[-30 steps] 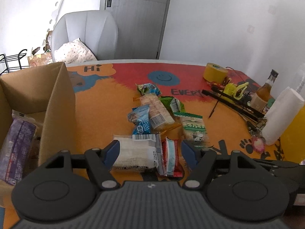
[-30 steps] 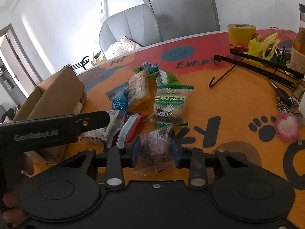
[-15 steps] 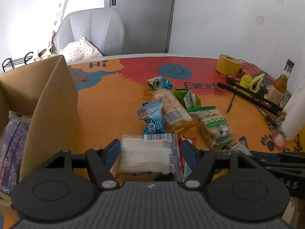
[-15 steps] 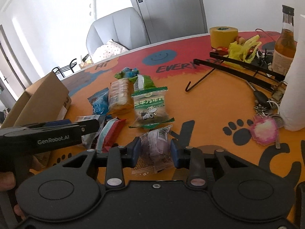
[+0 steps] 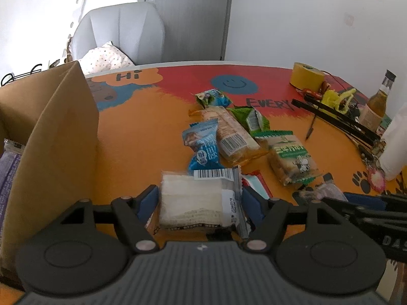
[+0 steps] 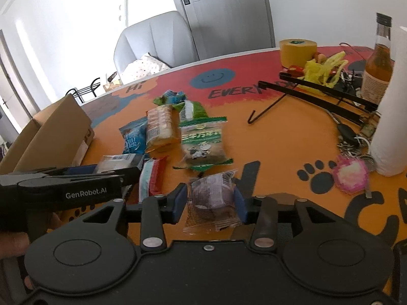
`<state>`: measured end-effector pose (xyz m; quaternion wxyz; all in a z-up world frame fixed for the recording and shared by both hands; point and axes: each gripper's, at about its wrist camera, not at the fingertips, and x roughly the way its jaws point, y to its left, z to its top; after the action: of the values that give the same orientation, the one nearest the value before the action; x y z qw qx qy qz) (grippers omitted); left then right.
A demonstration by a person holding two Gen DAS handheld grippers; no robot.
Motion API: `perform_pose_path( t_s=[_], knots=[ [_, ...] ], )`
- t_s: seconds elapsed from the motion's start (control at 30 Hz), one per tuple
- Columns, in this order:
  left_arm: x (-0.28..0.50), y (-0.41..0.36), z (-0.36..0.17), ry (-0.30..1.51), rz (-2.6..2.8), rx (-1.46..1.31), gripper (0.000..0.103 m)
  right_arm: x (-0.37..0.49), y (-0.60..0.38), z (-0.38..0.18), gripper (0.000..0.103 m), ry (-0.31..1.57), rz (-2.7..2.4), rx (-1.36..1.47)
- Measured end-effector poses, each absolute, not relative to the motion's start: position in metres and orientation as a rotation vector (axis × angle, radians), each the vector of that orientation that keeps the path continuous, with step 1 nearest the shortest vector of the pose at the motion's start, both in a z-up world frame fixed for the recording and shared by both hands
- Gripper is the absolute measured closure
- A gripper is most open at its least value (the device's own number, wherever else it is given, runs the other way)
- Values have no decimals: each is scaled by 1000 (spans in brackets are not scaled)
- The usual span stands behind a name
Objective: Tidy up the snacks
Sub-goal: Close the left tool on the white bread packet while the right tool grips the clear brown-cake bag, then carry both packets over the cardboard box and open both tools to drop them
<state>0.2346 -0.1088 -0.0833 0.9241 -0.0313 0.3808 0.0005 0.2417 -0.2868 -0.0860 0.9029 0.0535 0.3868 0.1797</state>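
A white snack packet (image 5: 193, 198) with a barcode lies on the orange tablecloth. My left gripper (image 5: 199, 202) is open and straddles it, with the pads close to its sides. My right gripper (image 6: 210, 203) has its jaws opening around a small purple-brown packet (image 6: 211, 198), and the pads stand just clear of it. More snacks lie beyond: a blue packet (image 5: 203, 147), a biscuit pack (image 5: 229, 137), a green cow-print packet (image 5: 292, 157) and a red one (image 6: 152, 178). An open cardboard box (image 5: 58, 139) stands at the left with a purple pack (image 5: 7, 172) inside.
At the right of the table are a yellow tape roll (image 6: 297, 50), a brown bottle (image 6: 379, 63), a paper towel roll (image 6: 391, 106), a black metal stand (image 6: 325, 91) and keys (image 6: 351, 137). A grey chair (image 5: 119, 33) stands behind the table.
My left gripper has sunk toward the white packet, which now fills the gap between its fingers. My right gripper's jaws, earlier pinching the purple-brown packet, have spread apart.
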Motion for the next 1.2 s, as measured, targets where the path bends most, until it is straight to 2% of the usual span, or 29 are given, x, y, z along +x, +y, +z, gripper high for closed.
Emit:
perform_pose_path(
  t_s=[0.1, 0.23, 0.37, 0.43, 0.6, 0.67, 0.77, 0.83, 0.9, 0.97, 1.13, 1.2],
  knots=[
    [233, -111, -83, 785, -7, -62, 32, 242, -286, -88, 60, 809, 374, 101],
    [231, -115, -81, 786, -32, -76, 33, 239, -289, -86, 69, 815, 361, 83],
    [227, -123, -81, 782, -65, -70, 47, 235, -294, -84, 72, 808, 353, 91],
    [225, -124, -81, 778, -68, -66, 48, 233, -295, -82, 74, 802, 352, 95],
    [221, -122, -76, 775, -78, -87, 50, 231, -295, -73, 83, 774, 354, 102],
    [218, -120, -71, 760, -75, -89, 51, 231, -293, -70, 96, 769, 359, 95],
    [214, -118, -65, 743, -75, -92, 51, 231, -292, -69, 96, 771, 360, 92],
    [212, -117, -61, 732, -75, -92, 51, 230, -292, -71, 90, 780, 351, 99],
    [209, -116, -58, 724, -75, -90, 51, 230, -293, -72, 74, 784, 332, 115],
    [207, -115, -56, 718, -71, -89, 51, 229, -293, -73, 49, 775, 334, 122],
    [203, -110, -52, 710, -54, -85, 51, 237, -284, -82, 48, 796, 346, 91],
    [203, -108, -51, 708, -49, -87, 51, 239, -278, -88, 52, 818, 349, 56]
  ],
)
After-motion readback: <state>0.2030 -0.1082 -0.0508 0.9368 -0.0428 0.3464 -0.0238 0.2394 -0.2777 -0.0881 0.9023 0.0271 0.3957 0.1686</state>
